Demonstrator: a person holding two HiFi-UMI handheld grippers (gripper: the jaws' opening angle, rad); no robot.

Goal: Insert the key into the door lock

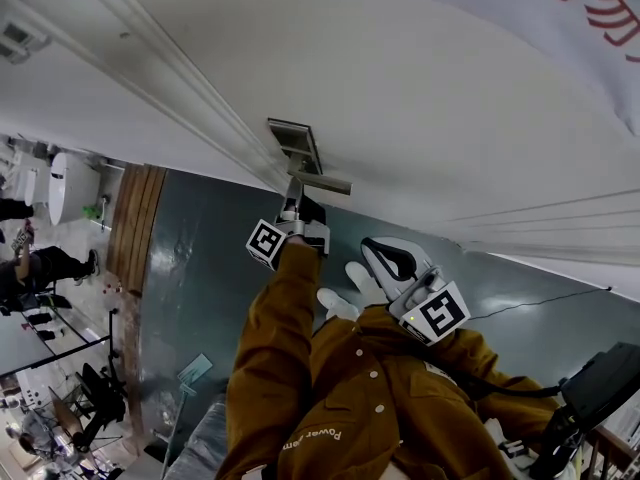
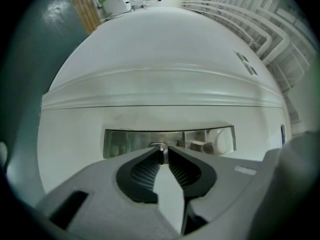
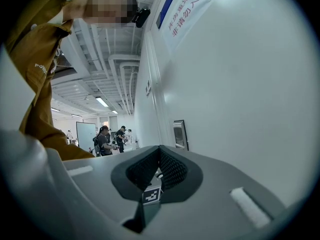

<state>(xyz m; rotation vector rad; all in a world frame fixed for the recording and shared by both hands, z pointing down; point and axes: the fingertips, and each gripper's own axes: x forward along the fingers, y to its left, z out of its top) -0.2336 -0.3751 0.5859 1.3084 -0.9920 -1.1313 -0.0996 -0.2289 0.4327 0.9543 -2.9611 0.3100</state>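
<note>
Where jaws meet, the key (image 2: 159,148) looks mostly hidden.

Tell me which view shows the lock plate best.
The left gripper view: the lock plate faces it squarely, close behind the jaws. The head view shows it small and slanted; the right gripper view, far off, nearly edge-on.

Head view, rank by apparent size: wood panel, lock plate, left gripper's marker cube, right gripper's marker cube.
1. wood panel
2. right gripper's marker cube, though it is nearer the camera
3. lock plate and left gripper's marker cube: look alike, not ranked
</note>
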